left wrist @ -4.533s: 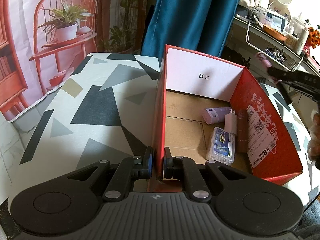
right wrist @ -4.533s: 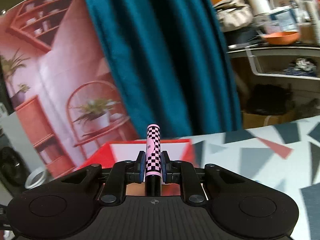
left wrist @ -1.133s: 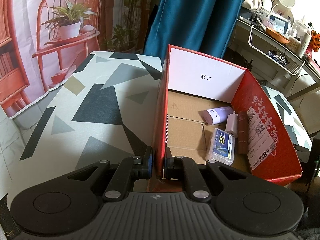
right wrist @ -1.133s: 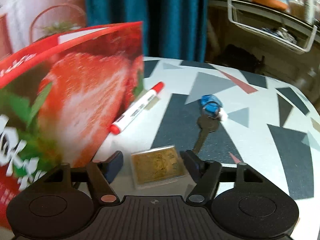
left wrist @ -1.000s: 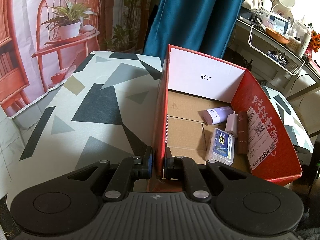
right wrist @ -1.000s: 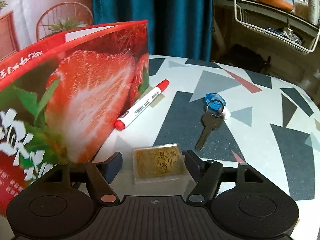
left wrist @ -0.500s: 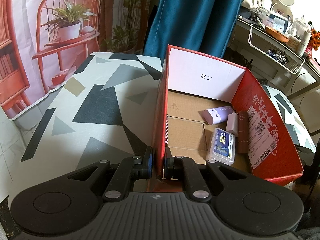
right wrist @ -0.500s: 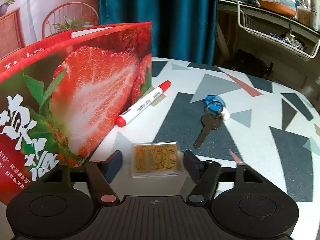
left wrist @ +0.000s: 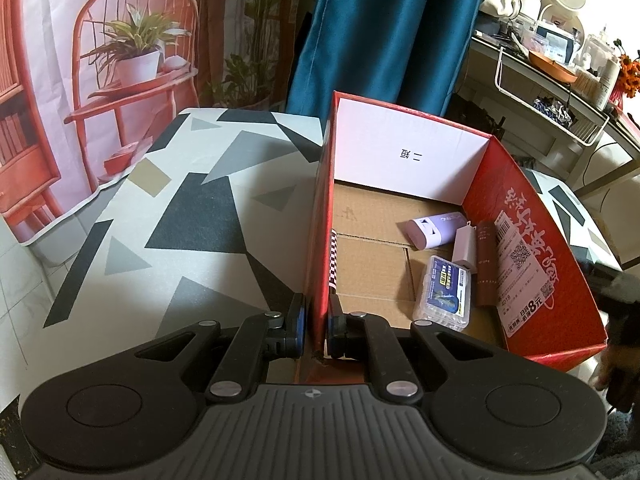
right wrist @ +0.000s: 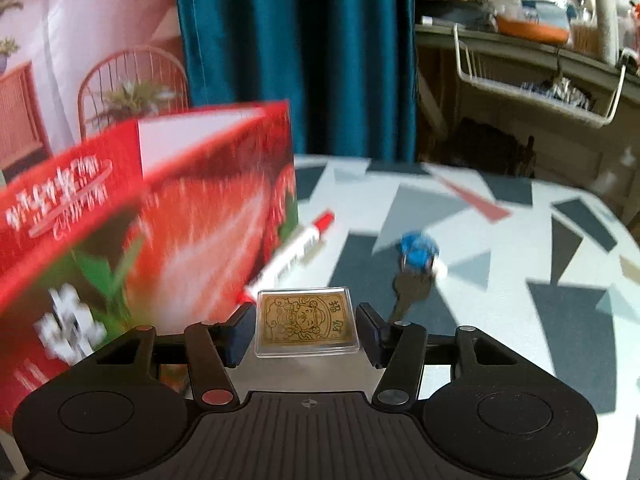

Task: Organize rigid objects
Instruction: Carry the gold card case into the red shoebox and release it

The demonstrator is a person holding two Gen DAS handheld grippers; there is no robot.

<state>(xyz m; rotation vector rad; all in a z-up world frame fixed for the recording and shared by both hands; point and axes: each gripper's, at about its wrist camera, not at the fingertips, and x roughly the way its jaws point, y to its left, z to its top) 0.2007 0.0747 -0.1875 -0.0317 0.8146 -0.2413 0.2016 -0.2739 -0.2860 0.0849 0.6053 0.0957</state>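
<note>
Two hand-held grippers are at work. The left hand-held gripper (left wrist: 314, 330) is pinched tight on the near left wall of the red box (left wrist: 320, 216), one pad outside and one inside. The right hand-held gripper (right wrist: 306, 330) has its jaws part-way spread and they have just been closing; the gold card in a clear case (right wrist: 306, 322) sits between them, level and lifted off the bench, with the pads seemingly against its short edges, though motion blur makes the contact hard to confirm.

Inside the box, on its brown cardboard floor, lie a lilac tube (left wrist: 436, 228), a white plug (left wrist: 464, 250), a brown stick (left wrist: 486, 264) and a clear case with a blue label (left wrist: 444, 294), all crowded toward the right wall; a checkered tube (left wrist: 333, 258) lies along the left wall. The middle and far floor of the box are bare.

Outside, the bench (right wrist: 520, 264) wears a cloth of grey, black and white triangles. A red-capped marker (right wrist: 292, 254) lies beside the box's strawberry-printed outer wall, and a key with a blue tag (right wrist: 412, 276) lies to its right, apart from it. Behind hang a teal curtain (right wrist: 296, 52) and a pink backdrop with a printed chair (left wrist: 132, 52); a cluttered shelf (right wrist: 532, 60) with a white wire basket runs along the right. The bench's left half is open.
</note>
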